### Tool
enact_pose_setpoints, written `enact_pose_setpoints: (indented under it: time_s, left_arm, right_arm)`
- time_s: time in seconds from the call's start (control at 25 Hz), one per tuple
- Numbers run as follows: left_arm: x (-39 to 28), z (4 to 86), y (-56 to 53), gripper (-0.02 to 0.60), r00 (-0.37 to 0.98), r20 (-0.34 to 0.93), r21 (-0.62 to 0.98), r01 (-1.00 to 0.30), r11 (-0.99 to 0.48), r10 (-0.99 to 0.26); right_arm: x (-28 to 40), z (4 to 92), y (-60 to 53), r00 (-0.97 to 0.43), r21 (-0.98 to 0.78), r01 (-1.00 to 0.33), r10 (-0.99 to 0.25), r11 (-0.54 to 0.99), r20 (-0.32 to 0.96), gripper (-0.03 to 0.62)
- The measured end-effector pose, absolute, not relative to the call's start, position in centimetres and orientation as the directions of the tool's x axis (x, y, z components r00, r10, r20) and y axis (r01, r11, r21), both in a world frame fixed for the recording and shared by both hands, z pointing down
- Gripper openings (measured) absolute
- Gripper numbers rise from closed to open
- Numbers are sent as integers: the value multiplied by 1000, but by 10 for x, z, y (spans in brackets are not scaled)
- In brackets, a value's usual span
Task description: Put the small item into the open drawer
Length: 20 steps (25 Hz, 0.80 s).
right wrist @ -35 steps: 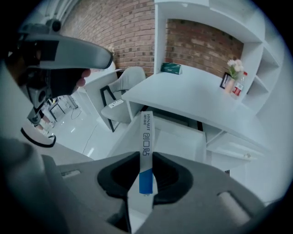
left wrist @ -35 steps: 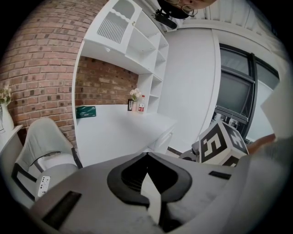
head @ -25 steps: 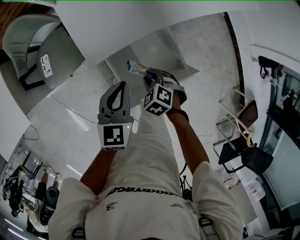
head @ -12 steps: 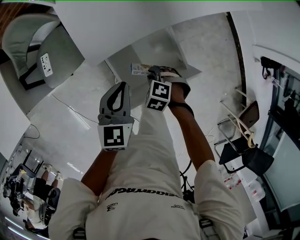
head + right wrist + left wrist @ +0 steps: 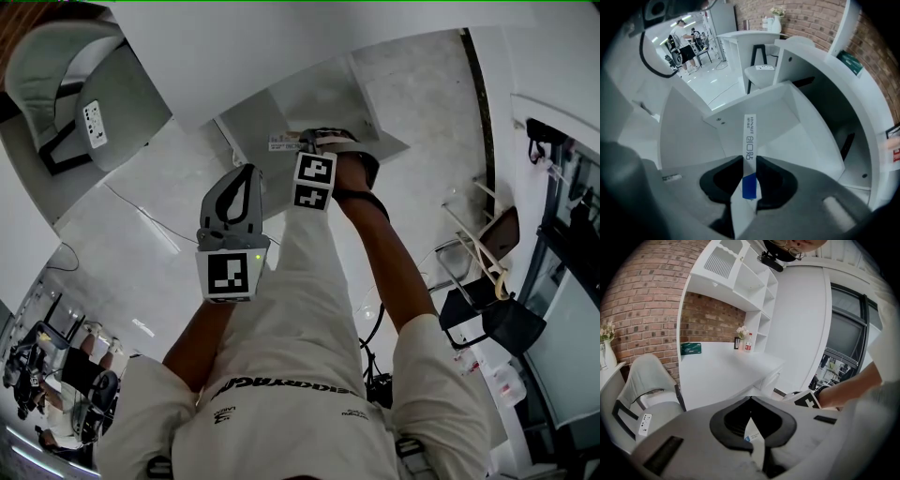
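**Right gripper** point(image 5: 749, 159): jaws clenched on the narrow sides of the small box point(image 5: 749, 136), which hangs over the open drawer point(image 5: 801, 140) and appears not yet to rest in it.

**Suggested handling:** lower the box well inside the walls and away from the front panel. Part the jaws only near the floor, so the box lies flat instead of tumbling.

**Box:** slim white card, with a blue band at the gripped end and grey print along its edge.

**Left gripper** point(image 5: 750, 399): jaws closed together, held back from the drawer.
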<state>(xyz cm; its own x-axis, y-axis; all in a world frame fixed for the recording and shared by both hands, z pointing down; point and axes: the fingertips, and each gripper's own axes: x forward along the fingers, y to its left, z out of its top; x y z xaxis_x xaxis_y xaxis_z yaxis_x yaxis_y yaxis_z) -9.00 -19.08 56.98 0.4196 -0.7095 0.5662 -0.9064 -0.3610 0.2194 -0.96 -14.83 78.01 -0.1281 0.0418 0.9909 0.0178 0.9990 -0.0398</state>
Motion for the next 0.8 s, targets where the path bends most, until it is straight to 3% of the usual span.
enact_pose_setpoints:
  time_s: [0.8]
  left_arm:
    - [-98, 576, -190, -3, 399, 557, 205, -916, -345, -728]
  right_arm:
    - [-9, 810, -144, -90, -80, 73, 87, 994, 992, 84]
